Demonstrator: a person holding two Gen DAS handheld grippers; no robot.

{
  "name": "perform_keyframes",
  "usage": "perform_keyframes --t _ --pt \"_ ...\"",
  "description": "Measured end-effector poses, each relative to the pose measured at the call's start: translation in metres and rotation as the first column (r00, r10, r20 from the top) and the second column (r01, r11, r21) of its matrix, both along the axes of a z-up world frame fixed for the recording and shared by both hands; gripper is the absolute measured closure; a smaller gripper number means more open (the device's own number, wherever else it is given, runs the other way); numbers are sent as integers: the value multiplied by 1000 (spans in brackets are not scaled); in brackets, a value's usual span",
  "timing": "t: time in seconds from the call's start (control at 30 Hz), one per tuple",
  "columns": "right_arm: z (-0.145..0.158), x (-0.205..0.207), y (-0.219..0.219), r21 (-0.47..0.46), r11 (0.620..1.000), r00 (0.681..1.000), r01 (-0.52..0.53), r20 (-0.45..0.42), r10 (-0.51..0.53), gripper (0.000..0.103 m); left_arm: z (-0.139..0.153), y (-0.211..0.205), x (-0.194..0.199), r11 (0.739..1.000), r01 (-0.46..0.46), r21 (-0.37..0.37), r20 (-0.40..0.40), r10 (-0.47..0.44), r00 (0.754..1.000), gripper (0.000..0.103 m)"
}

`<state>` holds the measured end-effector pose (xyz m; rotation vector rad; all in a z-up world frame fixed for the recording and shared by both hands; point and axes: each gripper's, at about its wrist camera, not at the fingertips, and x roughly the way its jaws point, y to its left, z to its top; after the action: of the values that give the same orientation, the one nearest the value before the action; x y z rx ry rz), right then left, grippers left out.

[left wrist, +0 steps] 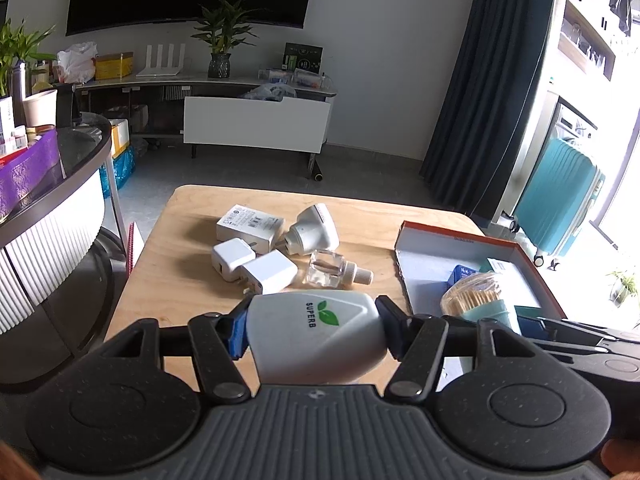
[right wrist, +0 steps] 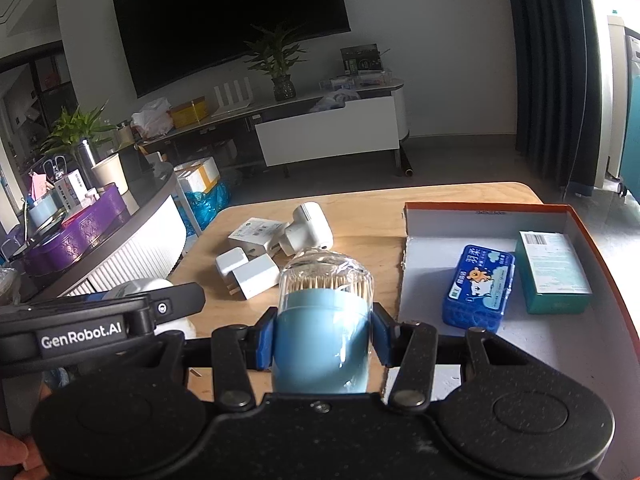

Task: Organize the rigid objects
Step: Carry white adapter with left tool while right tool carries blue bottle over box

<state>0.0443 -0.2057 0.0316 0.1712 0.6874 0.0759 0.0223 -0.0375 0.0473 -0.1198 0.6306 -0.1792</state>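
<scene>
A: What has the left claw point(left wrist: 312, 332) got?

B: It is clamped on a white rounded plastic plug-in device with a green leaf logo point(left wrist: 320, 332), pinched from both sides above the near edge of the light wooden tabletop point(left wrist: 180, 240).

A: And the right claw point(right wrist: 322, 340)?

B: Closed around a pale blue toothpick holder with a clear dome point(right wrist: 322, 320), held just left of the shallow orange-rimmed cardboard box lid point(right wrist: 600, 248).

A: What lies inside that lid?

B: A dark blue plastic case with a cartoon print point(right wrist: 478, 290) and, beside it on the right, a teal rectangular carton point(right wrist: 554, 272), close but apart.

A: And beyond the claws?

B: A cluster mid-tabletop: two white cube-shaped chargers point(left wrist: 256, 268) touching each other, a flat white adapter with a printed label point(left wrist: 250, 226) behind them, a white cone-shaped plug-in unit point(left wrist: 312, 230) lying on its side, and a small clear glass bottle with a beige cap point(left wrist: 336, 270), also on its side.
</scene>
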Motion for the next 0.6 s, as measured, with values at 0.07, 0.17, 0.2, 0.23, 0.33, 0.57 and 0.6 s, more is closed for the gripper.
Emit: perform_keyframes --t 0.07,0.17,0.2,0.23,0.33,0.57,0.6 --pt "2 -4 -2 -1 1000 1000 8 5 -8 45 1 -2 -3 1000 1 0 0 -1 1000 40" --pt "3 -9 -6 1 1000 1000 17 14 -17 45 2 -5 -5 1000 -1 0 -1 1 1000 40" --pt "4 -10 -7 2 1000 1000 21 17 -21 45 2 -6 -6 1000 -2 1 0 2 1000 40" --pt "4 -12 -8 4 1000 1000 24 20 -24 45 2 -7 -6 1000 -1 2 -1 1 1000 40" --pt "6 -17 -11 11 999 999 32 27 -32 45 3 -11 -11 1000 5 -1 0 -5 1000 40" --pt "9 -26 -15 11 999 998 39 38 -40 45 6 -18 -18 1000 22 -8 8 -22 1000 40" --pt "10 -27 -16 12 999 998 43 39 -43 45 6 -18 -19 1000 23 -12 9 -23 1000 40"
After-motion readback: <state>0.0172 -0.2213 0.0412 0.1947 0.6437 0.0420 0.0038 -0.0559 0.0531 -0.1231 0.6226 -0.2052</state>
